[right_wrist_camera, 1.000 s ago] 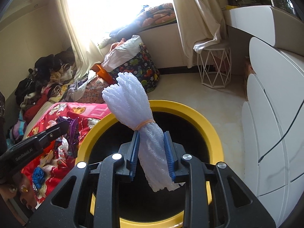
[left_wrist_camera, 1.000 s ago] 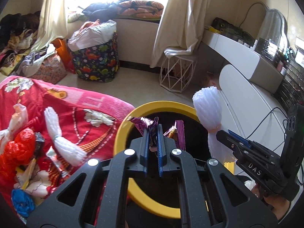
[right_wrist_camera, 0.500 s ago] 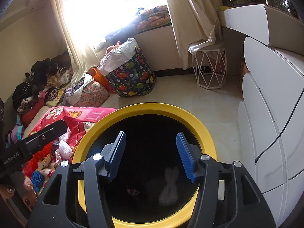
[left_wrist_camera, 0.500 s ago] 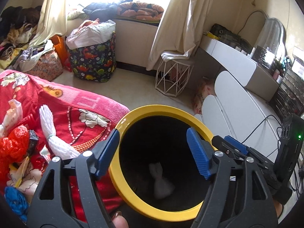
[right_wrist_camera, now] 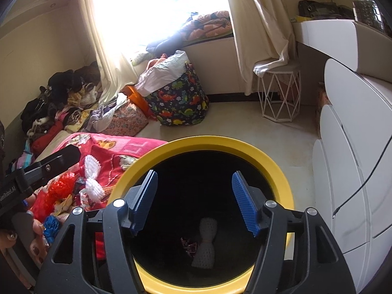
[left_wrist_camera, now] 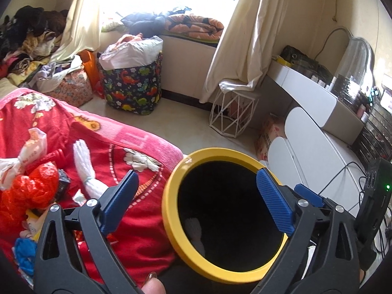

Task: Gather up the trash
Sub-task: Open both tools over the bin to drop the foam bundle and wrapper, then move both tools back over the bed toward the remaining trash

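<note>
Both grippers gape empty over the yellow-rimmed bin [right_wrist_camera: 281, 171]. The white foam net [left_wrist_camera: 84, 169] on the red blanket [left_wrist_camera: 137, 223] lies lengthwise, front-left of the left gripper [left_wrist_camera: 196, 201], which is nearer than the right gripper [right_wrist_camera: 194, 199].

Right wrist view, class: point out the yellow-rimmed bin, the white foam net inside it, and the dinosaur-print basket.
yellow-rimmed bin [right_wrist_camera: 276, 161]: right wrist view, upper right rim.
white foam net [right_wrist_camera: 206, 242]: right wrist view, tied middle.
dinosaur-print basket [right_wrist_camera: 181, 103]: right wrist view, front wall.
</note>
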A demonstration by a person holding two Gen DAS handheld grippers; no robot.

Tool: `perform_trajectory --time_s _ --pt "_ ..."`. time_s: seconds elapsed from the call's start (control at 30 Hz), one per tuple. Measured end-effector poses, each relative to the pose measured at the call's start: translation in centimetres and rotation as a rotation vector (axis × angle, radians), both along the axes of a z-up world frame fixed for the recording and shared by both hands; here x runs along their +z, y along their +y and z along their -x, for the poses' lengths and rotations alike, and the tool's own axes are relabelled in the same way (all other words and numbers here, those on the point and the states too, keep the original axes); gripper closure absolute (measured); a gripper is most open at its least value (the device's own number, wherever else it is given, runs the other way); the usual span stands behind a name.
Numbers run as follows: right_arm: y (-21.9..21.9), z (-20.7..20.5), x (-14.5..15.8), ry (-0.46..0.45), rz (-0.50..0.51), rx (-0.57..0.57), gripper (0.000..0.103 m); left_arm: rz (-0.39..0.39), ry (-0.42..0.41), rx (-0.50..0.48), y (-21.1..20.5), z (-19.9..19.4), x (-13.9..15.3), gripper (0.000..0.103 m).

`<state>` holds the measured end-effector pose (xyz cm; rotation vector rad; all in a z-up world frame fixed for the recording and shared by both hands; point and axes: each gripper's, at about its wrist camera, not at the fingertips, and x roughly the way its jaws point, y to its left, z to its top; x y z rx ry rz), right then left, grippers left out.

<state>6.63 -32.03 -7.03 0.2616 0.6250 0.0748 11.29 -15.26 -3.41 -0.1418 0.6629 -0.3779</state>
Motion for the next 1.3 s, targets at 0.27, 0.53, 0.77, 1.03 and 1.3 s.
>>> perform_trajectory --time_s 0.27,0.53,0.77,1.03,1.3 --pt "2.7 -0.3 0.8 -0.016 0.018 0.07 0.035 0.016 -0.021 0.073 3.1 0.3 0.8 0.011" --pt "6.0 -0.6 1.5 -0.028 0.044 0.156 0.032 0.028 -0.03 0.143 6.3 0.8 1.2 0.011" --pt "9.1 -0.7 1.8 -0.035 0.071 0.23 0.031 0.032 -0.038 0.202 9.1 1.1 1.5 0.011" --pt "12.6 -1.2 2.4 -0.042 0.093 0.304 0.03 0.037 -0.043 0.268 12.3 1.3 1.7 0.011" --pt "15.7 -1.9 2.8 -0.056 0.112 0.374 0.03 0.051 -0.043 0.338 15.7 1.8 1.6 0.011"
